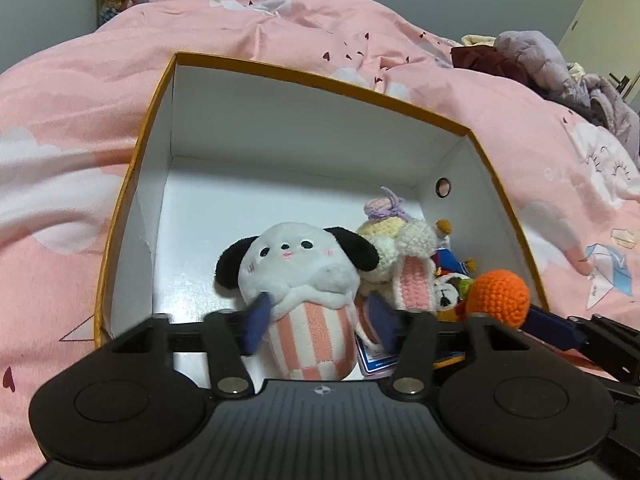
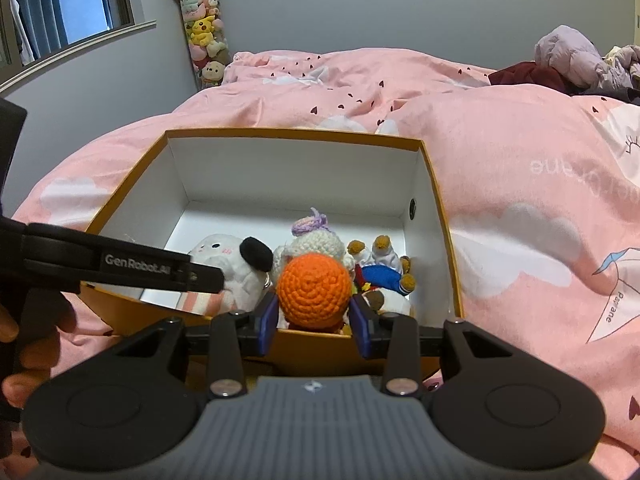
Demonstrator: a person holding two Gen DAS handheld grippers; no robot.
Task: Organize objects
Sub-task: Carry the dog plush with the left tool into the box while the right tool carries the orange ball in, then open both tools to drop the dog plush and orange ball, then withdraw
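Observation:
An orange box with a white inside (image 1: 160, 128) (image 2: 100, 216) sits on the pink bed. My left gripper (image 1: 316, 320) is shut on a white dog plush with black ears and a pink-striped base (image 1: 304, 276), held inside the box near its front wall. My right gripper (image 2: 314, 320) is shut on an orange crochet ball toy (image 2: 314, 286) (image 1: 498, 298) just over the box's front rim. A crochet bunny with a purple bow (image 1: 404, 248) (image 2: 316, 240) and small figures (image 2: 384, 268) lie in the box's right corner.
The pink duvet (image 1: 280, 32) (image 2: 520, 184) surrounds the box. A pile of clothes (image 1: 560, 68) lies at the far right. A column of plush toys (image 2: 202, 32) hangs on the wall by a window.

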